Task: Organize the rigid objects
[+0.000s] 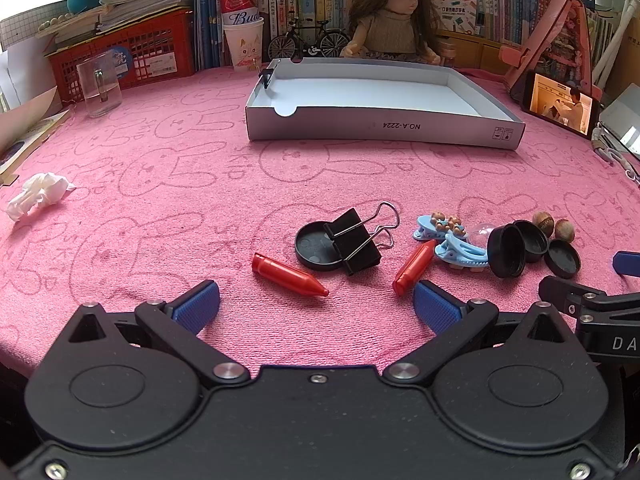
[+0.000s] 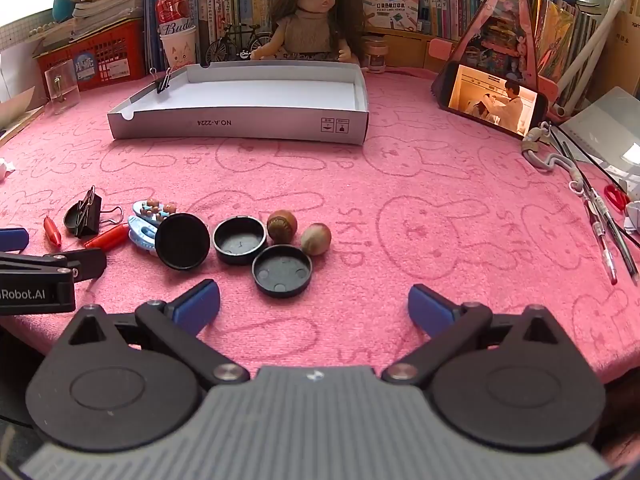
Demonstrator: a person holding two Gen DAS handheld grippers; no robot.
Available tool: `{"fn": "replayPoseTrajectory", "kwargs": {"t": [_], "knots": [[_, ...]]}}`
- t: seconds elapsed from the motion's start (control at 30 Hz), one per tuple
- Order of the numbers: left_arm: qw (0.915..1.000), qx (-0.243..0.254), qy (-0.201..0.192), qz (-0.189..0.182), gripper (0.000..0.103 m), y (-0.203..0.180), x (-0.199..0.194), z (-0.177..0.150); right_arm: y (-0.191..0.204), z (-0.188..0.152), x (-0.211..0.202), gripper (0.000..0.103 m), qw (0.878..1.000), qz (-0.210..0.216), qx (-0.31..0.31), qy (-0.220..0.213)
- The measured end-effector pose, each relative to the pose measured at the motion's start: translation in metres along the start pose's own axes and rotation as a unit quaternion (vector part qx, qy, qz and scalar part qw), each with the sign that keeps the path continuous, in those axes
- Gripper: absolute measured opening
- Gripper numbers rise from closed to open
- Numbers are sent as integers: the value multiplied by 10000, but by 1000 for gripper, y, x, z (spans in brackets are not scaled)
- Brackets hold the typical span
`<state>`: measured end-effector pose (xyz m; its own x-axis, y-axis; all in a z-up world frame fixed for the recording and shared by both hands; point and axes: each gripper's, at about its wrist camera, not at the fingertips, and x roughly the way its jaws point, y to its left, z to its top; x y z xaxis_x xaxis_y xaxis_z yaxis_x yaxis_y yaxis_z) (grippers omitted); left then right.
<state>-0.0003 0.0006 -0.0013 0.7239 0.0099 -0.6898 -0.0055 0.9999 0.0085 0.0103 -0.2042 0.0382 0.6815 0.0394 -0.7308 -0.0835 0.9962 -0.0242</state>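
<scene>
Roughly, by count:
red crayon-shaped pieces point(image 1: 289, 274): two
black round lids point(image 2: 282, 271): four
nuts point(image 2: 316, 239): two, brown
left gripper point(image 1: 316, 304): jaws released
right gripper point(image 2: 314, 304): jaws released

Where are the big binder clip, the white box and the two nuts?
Binder clip point(image 1: 357, 242), left wrist view, on its black body.
White box point(image 2: 240, 122), right wrist view, on its front wall.
Nuts point(image 2: 282, 225), right wrist view, on the darker, left one.

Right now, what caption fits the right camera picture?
Open right gripper hovers near black caps and nuts before a white box.
</scene>
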Motion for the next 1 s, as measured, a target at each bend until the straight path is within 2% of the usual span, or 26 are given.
{"fn": "replayPoseTrajectory", "kwargs": {"t": [1.0], "knots": [[10000,-9,10,4,103,-1,3,2,1,0,1,103,10000,-2,0,7]]}}
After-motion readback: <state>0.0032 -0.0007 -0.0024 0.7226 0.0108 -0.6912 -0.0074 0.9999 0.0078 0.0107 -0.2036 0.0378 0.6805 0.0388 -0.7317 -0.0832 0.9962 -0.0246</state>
